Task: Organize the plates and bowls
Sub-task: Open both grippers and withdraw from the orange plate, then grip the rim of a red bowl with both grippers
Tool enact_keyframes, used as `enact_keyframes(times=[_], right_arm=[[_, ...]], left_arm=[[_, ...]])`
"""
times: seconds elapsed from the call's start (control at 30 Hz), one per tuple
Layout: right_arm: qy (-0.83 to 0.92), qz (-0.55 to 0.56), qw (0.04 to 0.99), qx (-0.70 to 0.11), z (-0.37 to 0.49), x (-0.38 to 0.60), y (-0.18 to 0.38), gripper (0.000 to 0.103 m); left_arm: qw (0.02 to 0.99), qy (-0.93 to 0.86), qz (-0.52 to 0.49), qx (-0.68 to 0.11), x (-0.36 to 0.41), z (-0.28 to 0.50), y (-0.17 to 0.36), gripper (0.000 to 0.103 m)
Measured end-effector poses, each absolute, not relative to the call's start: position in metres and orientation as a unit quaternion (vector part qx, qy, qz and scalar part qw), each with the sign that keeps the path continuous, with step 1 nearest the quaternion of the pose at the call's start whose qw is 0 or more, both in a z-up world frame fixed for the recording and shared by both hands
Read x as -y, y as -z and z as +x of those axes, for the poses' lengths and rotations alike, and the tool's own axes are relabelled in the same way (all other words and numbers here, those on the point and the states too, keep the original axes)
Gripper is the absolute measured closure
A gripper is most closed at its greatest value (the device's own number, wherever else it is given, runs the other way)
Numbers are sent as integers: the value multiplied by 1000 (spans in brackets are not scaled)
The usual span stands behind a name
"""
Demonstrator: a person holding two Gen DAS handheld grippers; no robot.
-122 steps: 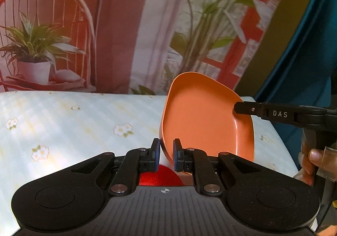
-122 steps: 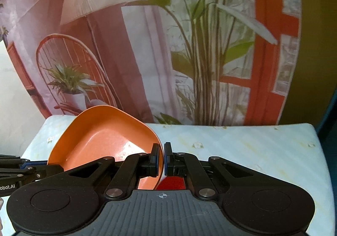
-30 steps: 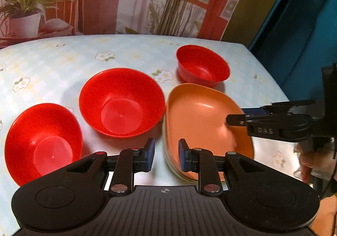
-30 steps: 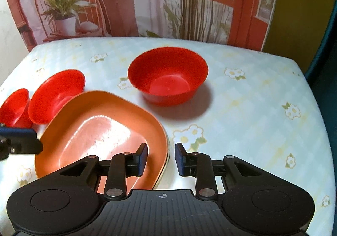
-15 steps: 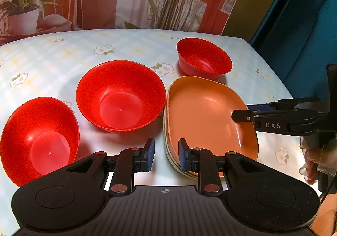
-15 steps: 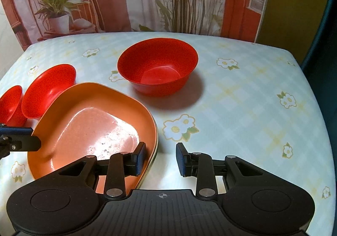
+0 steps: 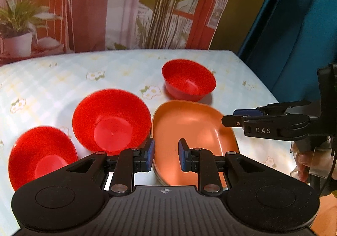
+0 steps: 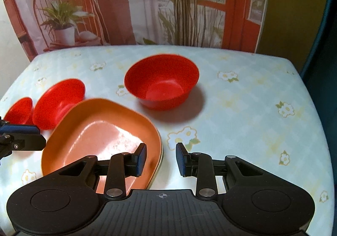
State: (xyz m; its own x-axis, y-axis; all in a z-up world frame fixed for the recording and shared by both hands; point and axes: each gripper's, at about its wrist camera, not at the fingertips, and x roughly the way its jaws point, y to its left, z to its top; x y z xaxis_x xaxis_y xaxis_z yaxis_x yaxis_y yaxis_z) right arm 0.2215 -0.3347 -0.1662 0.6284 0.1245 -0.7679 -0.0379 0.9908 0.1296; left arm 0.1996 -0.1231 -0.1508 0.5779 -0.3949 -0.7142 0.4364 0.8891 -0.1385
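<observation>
An orange plate (image 7: 193,130) lies on top of a small stack of plates on the table; it also shows in the right wrist view (image 8: 101,135). Three red bowls stand around it: a near-left bowl (image 7: 40,156), a middle bowl (image 7: 111,120) and a far bowl (image 7: 188,79). In the right wrist view the far bowl (image 8: 162,84) is ahead, the other two (image 8: 59,101) (image 8: 19,110) at left. My left gripper (image 7: 165,155) is open and empty over the plate's near edge. My right gripper (image 8: 161,159) is open and empty at the plate's right rim.
The table wears a pale checked cloth with flowers (image 8: 242,109). A printed backdrop with plants (image 7: 126,4) hangs behind it. A blue curtain (image 7: 294,25) is at the right. The table's right edge (image 8: 316,109) is close by.
Both grippers have let go of the orange plate, which was held up in the air and now lies on the stack. Both have opened and drawn back slightly.
</observation>
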Motion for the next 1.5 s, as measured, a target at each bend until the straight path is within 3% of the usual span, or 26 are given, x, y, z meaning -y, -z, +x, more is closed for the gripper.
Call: enact_keyframes(times=[0.8, 1.5], right_arm=[[-10, 82, 925, -372, 257, 381, 137, 75], [8, 148, 910, -387, 321, 387, 187, 75]], left_arm=[[911, 213, 43, -350, 137, 259, 111, 78], [877, 215, 69, -425, 215, 355, 182, 77]])
